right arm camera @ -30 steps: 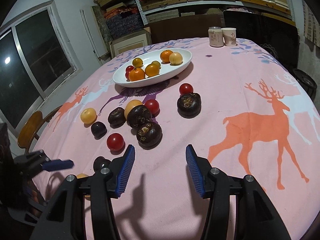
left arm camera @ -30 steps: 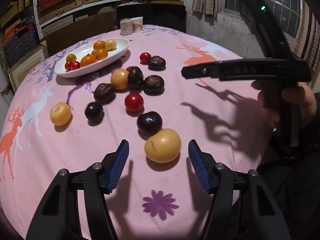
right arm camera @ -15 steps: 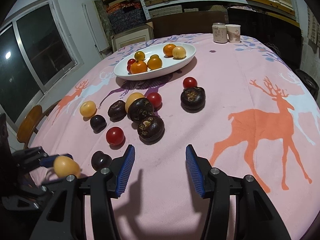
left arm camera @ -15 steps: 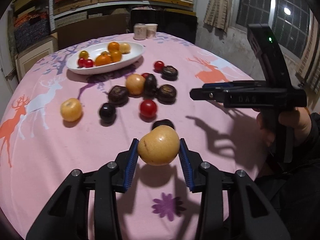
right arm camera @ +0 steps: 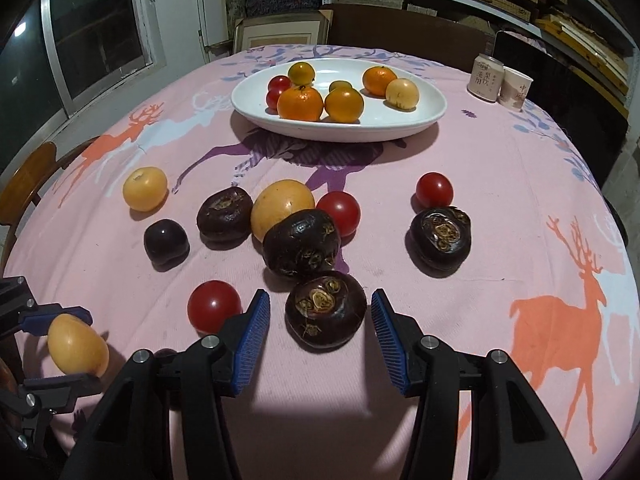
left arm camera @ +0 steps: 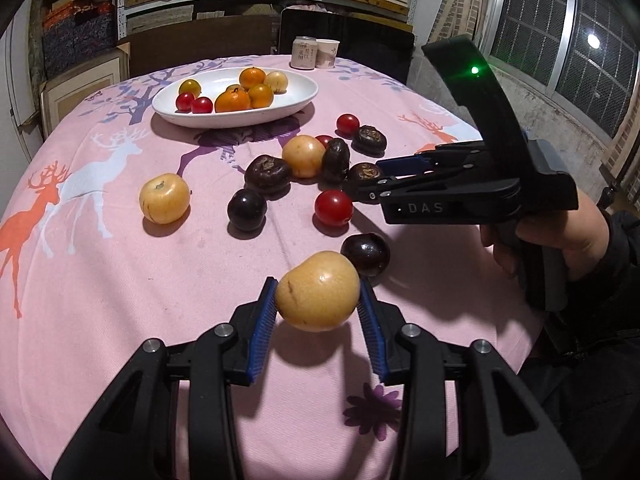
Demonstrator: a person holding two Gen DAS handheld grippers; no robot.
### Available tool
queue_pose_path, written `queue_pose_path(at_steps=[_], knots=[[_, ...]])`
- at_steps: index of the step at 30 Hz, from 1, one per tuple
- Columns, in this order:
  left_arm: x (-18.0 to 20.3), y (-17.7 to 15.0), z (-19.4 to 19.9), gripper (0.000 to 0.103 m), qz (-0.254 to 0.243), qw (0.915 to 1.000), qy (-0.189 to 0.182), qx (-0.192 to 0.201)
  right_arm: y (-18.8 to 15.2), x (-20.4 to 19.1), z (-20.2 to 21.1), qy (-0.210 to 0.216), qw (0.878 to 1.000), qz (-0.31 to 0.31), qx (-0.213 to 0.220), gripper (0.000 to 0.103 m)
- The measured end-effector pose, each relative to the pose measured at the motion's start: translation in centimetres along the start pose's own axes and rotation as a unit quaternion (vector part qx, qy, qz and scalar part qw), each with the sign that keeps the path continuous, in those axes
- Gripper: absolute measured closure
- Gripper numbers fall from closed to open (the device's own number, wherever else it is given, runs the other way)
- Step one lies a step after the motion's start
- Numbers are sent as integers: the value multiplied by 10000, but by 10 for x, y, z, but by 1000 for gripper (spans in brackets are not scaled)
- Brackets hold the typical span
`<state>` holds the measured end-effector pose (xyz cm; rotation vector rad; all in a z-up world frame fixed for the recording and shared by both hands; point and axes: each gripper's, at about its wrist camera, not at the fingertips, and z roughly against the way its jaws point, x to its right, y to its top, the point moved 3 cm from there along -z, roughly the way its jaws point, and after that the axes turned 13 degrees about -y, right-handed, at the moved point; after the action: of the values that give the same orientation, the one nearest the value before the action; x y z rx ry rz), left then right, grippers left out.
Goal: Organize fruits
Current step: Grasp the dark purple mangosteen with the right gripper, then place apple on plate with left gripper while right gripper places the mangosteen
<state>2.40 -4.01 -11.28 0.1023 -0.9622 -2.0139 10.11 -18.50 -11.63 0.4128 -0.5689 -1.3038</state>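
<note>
My left gripper [left arm camera: 318, 308] is shut on a yellow fruit [left arm camera: 318, 291] and holds it above the pink tablecloth; the fruit also shows in the right wrist view [right arm camera: 77, 344]. My right gripper [right arm camera: 320, 320] is open, its blue pads either side of a dark brown fruit [right arm camera: 325, 310] lying on the cloth. A white oval plate [right arm camera: 416, 120] at the back holds oranges, yellow fruits and red tomatoes. Loose dark fruits, red tomatoes [right arm camera: 214, 306] and yellow fruits [right arm camera: 145, 189] lie mid-table.
A can [right arm camera: 487, 78] and a paper cup [right arm camera: 516, 88] stand at the far right of the table. A wooden chair [right arm camera: 28, 184] is at the left edge. Shelves with boxes line the back wall.
My left gripper closed on the yellow fruit and lifted it off the cloth. My right gripper moved forward and left until its pads flank the dark brown fruit.
</note>
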Motion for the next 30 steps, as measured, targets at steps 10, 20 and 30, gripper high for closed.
queue_pose_path(at_steps=[10,20,30], knots=[[-1,-3,-2,64,29,10000,-29,-34,-4,9,1,42,9996,-266,6,62],[-8,2,2,64,190,9998,65,35,-11,22,22,233,9982,-507,206,63],[-4,8,4,64,120,9998,134,70,-11,34,44,375,9962,-653,442,63]])
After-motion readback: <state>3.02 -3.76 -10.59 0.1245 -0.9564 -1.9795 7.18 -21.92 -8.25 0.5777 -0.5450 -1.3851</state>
